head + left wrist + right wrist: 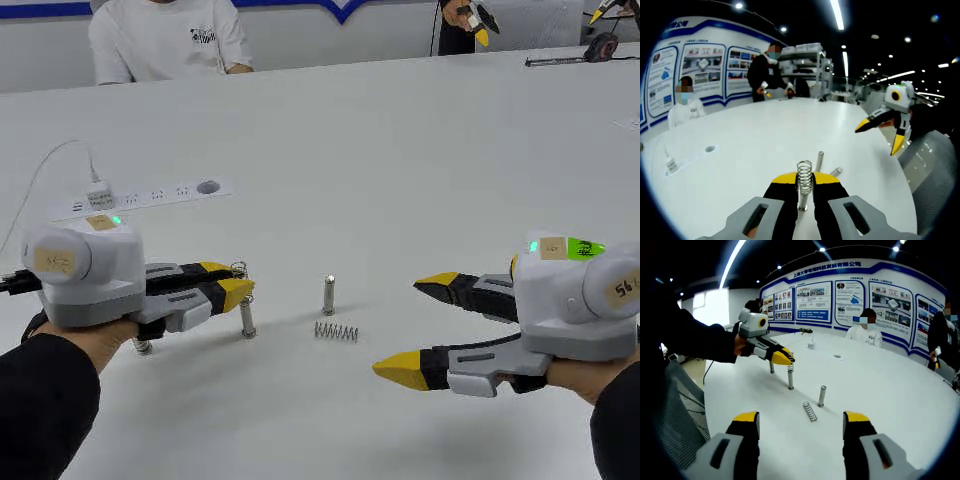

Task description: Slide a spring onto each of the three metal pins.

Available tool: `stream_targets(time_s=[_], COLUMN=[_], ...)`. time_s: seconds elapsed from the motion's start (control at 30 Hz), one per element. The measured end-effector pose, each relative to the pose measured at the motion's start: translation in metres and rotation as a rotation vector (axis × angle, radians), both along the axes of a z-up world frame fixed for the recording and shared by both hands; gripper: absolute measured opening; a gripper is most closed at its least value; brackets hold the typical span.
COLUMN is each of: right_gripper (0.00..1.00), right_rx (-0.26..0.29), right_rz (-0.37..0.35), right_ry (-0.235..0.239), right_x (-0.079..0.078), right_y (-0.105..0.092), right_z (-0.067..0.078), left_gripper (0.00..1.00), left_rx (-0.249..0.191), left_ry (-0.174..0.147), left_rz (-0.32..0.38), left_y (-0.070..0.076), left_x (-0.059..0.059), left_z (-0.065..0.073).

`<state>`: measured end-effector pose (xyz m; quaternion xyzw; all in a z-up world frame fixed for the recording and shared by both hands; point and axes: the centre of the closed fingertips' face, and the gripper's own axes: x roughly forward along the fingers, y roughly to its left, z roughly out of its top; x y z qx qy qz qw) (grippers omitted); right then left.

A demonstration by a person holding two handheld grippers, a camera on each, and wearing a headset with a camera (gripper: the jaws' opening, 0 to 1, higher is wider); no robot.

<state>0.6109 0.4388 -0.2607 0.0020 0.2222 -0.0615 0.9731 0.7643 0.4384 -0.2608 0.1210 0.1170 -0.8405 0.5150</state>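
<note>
Left gripper (238,284) is clamped on a spring (804,174) at the top of a pin (247,318) near the table's near edge. The next move is probably to lower and release. Right gripper (415,325) has its jaws apart, with a loose spring (336,331) lying beside the bare pin (329,294).

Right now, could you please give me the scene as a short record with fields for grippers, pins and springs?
left gripper: shut on the held spring
held spring: upright, at the top of the near pin
right gripper: open, holds nothing
middle pin: upright, bare
loose spring: lies flat on the table, close to the middle pin
third pin: partly hidden under the left gripper; seems to carry a spring
</note>
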Motion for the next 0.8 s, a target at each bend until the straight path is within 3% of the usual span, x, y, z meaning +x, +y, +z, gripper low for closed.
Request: stream_targets(time_s=[0.8], right_gripper=[0.68], right_rx=[0.014], right_rz=[0.003], right_ry=[0.007], right_x=[-0.0006], right_y=[0.0007], right_z=[-0.0038], left_gripper=[0.10], left_rx=[0.012], left_ry=[-0.002], left_rz=[0.007], left_y=[0.0000], left_x=[0.0016], left_z=[-0.0085])
